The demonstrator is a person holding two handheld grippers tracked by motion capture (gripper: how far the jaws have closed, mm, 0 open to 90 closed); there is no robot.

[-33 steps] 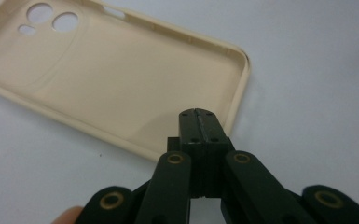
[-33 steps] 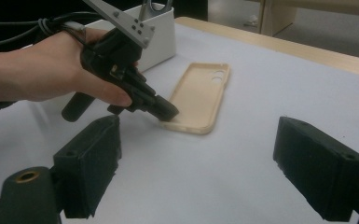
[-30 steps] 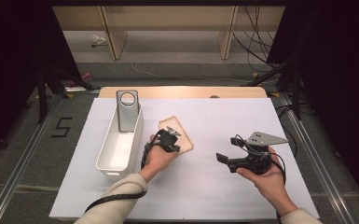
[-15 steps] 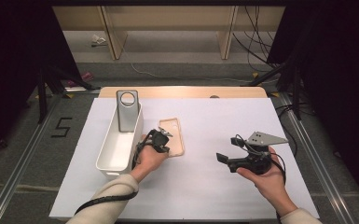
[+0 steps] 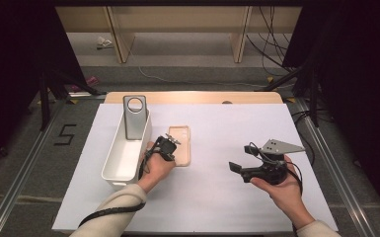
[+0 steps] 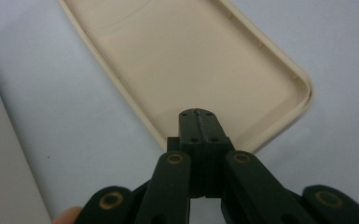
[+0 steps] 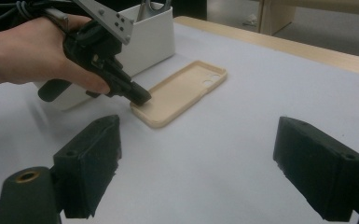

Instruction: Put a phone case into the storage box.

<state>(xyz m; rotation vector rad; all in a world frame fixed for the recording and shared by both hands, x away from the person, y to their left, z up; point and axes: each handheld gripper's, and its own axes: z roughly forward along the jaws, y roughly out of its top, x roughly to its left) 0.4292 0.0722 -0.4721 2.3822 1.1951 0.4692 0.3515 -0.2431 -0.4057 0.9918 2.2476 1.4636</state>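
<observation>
While shut, left hand-held gripper [image 6: 199, 122] meets phone case [image 6: 191, 60] near edge (white bin [image 5: 123, 158] beside).

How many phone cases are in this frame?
1: a beige phone case lies open side up on the white table cover, right of the white bin, under the left gripper.

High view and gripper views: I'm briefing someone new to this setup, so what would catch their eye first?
The beige phone case lying open side up mid-table, with the left gripper shut, its tip over the case's near end. Left of it stands a white bin holding a grey plate with a round hole. The right gripper waits open, apart on the right.
</observation>
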